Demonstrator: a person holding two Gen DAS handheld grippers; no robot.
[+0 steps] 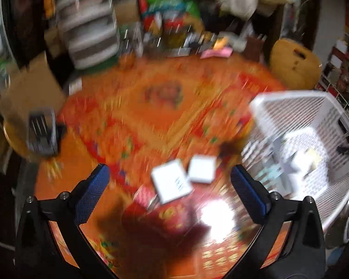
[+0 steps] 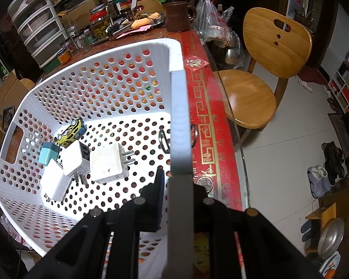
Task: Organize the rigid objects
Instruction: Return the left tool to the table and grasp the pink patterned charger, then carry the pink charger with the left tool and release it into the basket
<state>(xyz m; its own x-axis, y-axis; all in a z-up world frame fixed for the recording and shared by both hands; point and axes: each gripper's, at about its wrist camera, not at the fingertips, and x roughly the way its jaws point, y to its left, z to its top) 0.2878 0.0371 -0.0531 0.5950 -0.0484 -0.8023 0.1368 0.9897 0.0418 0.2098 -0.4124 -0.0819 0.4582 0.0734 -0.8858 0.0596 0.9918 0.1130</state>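
- Next pick looks like one of the two white boxes [image 1: 171, 183] lying on the orange tablecloth [image 1: 151, 107], touching each other, just beside the white perforated basket [image 2: 100, 88]. The left view is really smeared, so I can't say whether they're chargers or plain boxes.
- To do it well I'd come down over the nearer box, one pad on each flat side, and close only once it's centred.
- My left gripper [image 1: 169, 181] is spread wide and empty, touching nothing; both boxes sit between the blue pads [image 1: 93, 193] in the view, but farther out.
- My right gripper [image 2: 174, 179] is clenched on the basket's rim, one finger inside the wall and one outside, steadying it.
- In the basket: three white plug adapters [image 2: 109, 162], a teal one [image 2: 48, 155], a yellow toy car [image 2: 72, 130].
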